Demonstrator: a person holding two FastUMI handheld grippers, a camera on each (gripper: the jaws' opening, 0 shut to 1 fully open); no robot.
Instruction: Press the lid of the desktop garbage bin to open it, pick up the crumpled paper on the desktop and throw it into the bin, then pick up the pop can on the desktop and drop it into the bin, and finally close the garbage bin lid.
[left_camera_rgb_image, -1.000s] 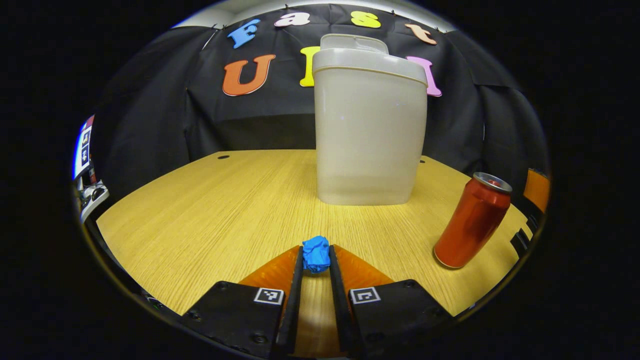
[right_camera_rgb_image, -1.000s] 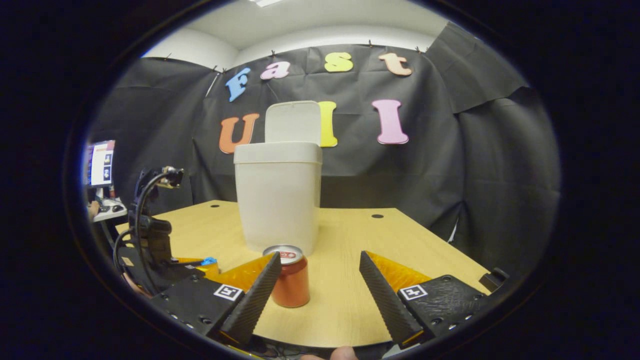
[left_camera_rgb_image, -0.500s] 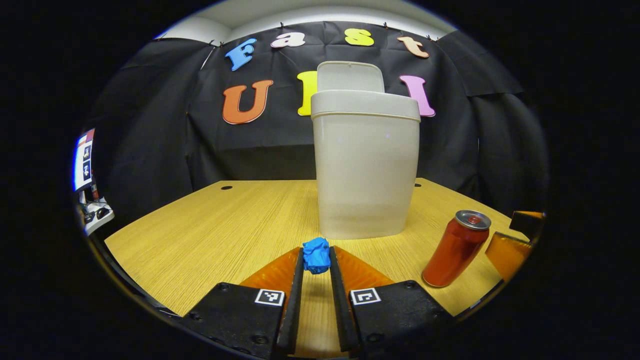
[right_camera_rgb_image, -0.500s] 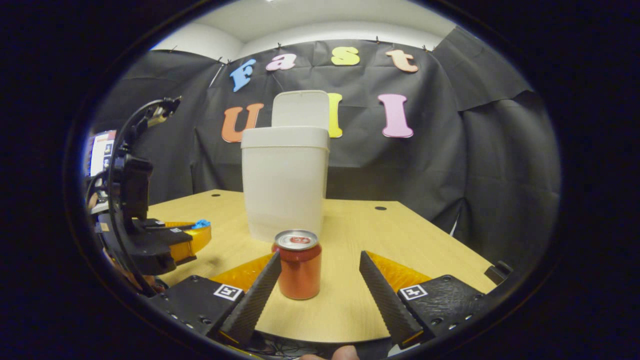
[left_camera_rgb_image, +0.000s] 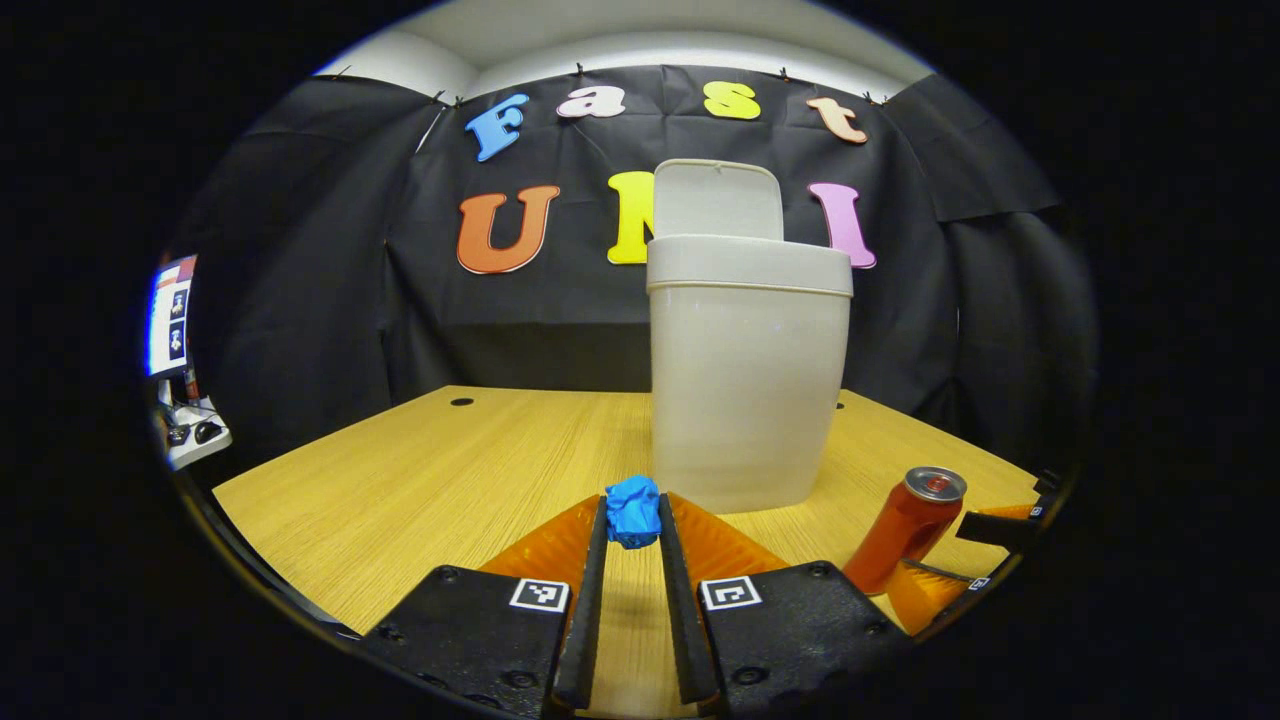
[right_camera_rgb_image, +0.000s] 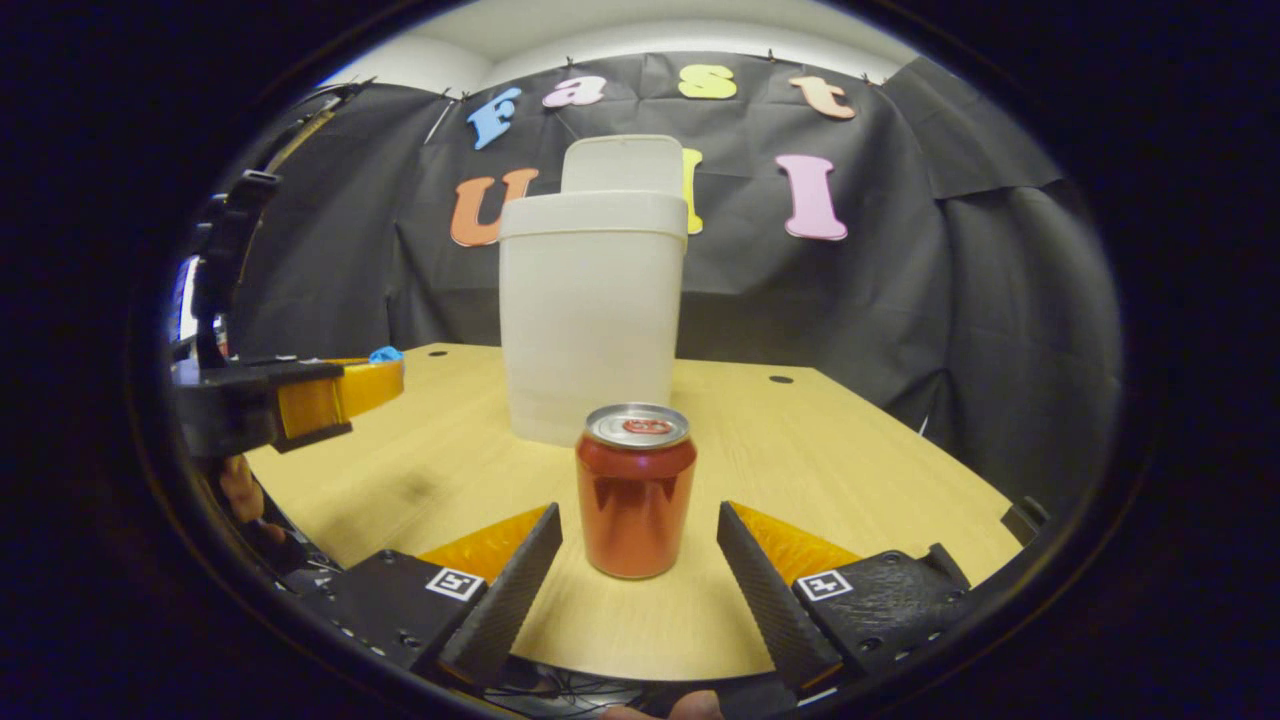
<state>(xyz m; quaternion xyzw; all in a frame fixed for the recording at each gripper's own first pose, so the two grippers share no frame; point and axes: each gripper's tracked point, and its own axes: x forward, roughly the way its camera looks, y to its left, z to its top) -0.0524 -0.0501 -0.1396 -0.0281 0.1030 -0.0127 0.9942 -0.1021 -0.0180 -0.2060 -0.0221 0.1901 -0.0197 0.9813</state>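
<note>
Bin (left_camera_rgb_image: 745, 390) stands upright mid tabletop (left_camera_rgb_image: 420, 470), far of both grippers; pale translucent plastic, rounded-rectangular, wide rim band, lid (left_camera_rgb_image: 716, 200) flipped up at the back. In right gripper view the bin (right_camera_rgb_image: 590, 330) sits just behind the can (right_camera_rgb_image: 636, 490), lid (right_camera_rgb_image: 622, 165) up. Tabletop is light wood grain with small dark holes near the far edge. Black cloth wall behind. A screen (left_camera_rgb_image: 170, 315) at far left edge.

Left gripper (left_camera_rgb_image: 632, 525) narrow, both fingers pressing the paper (left_camera_rgb_image: 633, 510), a small blue crumpled wad at the fingertips, held off the tabletop, bin right ahead. In right gripper view the left gripper (right_camera_rgb_image: 375, 365) is at left, level, raised above the tabletop, paper (right_camera_rgb_image: 385, 354) poking out at its tip; a hand (right_camera_rgb_image: 243, 490) shows below it.

Can is red metal, cylindrical, silver top, upright on the tabletop near side, right of the bin; in left gripper view can (left_camera_rgb_image: 905, 530) near right edge.

Right gripper (right_camera_rgb_image: 638, 545) wide, fingers ribbed, wedge-shaped, either side of the can, not touching, low over the tabletop.
</note>
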